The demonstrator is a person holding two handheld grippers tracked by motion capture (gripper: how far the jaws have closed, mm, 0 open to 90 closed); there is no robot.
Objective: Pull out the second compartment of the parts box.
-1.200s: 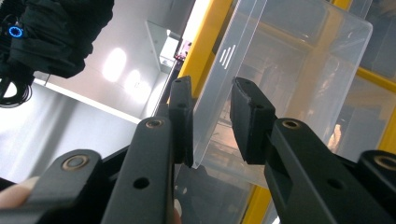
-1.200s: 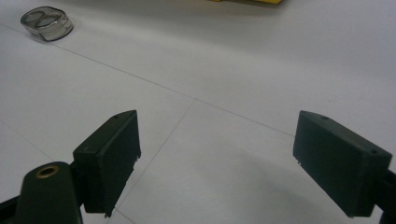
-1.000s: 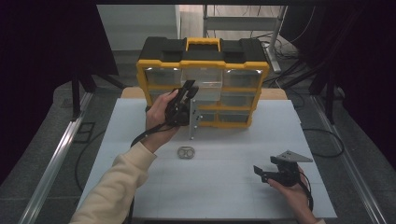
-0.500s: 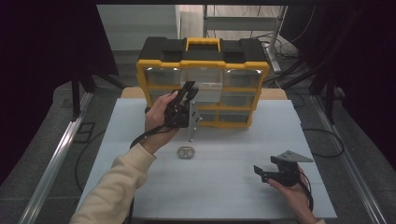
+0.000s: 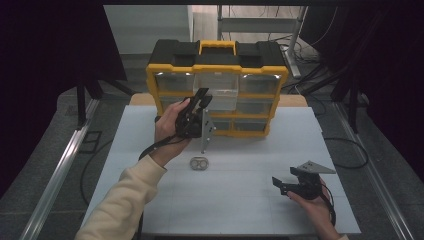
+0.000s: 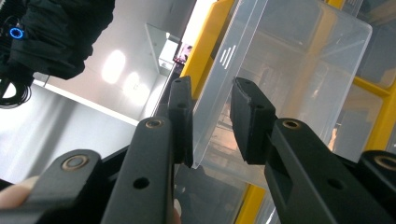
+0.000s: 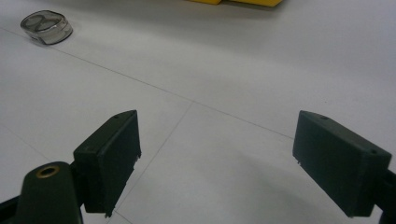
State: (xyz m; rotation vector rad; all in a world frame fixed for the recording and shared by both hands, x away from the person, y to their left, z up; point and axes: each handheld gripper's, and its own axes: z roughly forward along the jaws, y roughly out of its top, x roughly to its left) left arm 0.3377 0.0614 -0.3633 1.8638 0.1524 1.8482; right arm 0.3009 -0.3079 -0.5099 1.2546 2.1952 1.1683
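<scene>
A yellow and black drawer organizer [image 5: 260,75] stands at the back of the white table. Its clear top-middle drawer [image 5: 222,95] [image 6: 289,60] sticks out a little. My left gripper [image 5: 204,96] [image 6: 212,121] is raised to that drawer, with its narrow-set jaws either side of the front wall, shut on it. My right gripper [image 5: 281,184] [image 7: 215,163] rests low near the table's front right, held by a hand. It is open wide, with only bare tabletop between its pads.
A small oval metal piece [image 5: 199,163] [image 7: 46,27] lies on the white table [image 5: 250,210] in front of the organizer, left of centre. Metal rails run along both sides of the table, and cables lie on the floor behind.
</scene>
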